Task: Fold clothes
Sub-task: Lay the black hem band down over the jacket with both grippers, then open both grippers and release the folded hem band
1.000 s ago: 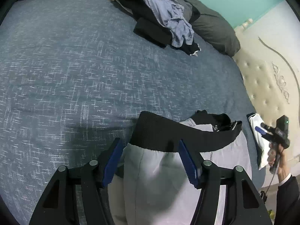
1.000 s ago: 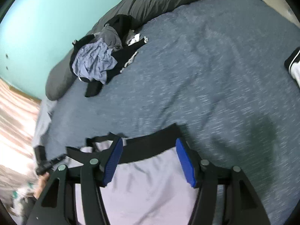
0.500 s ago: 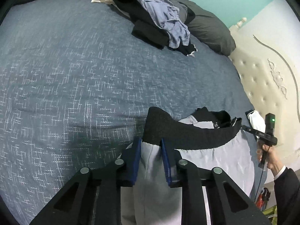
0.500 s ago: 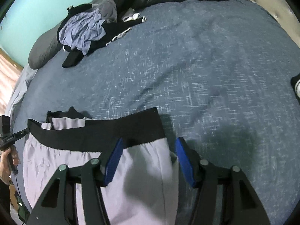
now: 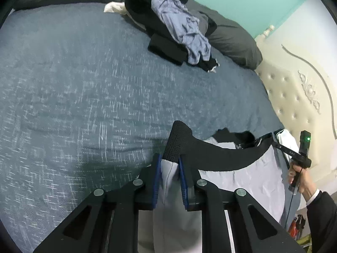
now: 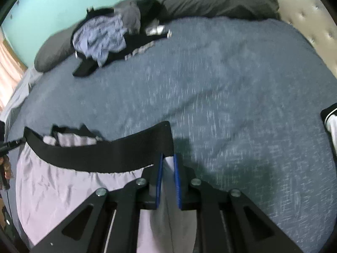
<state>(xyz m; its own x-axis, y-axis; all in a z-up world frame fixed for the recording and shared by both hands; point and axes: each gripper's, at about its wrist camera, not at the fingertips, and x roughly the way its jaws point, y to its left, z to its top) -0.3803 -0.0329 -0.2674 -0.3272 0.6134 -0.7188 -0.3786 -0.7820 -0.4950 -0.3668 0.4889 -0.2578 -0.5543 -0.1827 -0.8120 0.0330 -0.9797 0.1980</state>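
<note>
The left gripper has its blue pads nearly together, closing on the left end of the pale grey shorts, pinching the cloth just below the black waistband, which rises in a hump over the fingertips. The right gripper is narrowing likewise on the other end of the waistband; the picture there is smeared, but the pads appear to press the grey fabric between them. In the left wrist view the right gripper also shows at the far right, held in a hand with a dark sleeve. The shorts lie at the near edge of the blue-grey bedspread, waistband stretched between the two grips. At the far side a heap of dark and lilac clothes rests against a grey pillow. A cream tufted headboard stands to the right.
</note>
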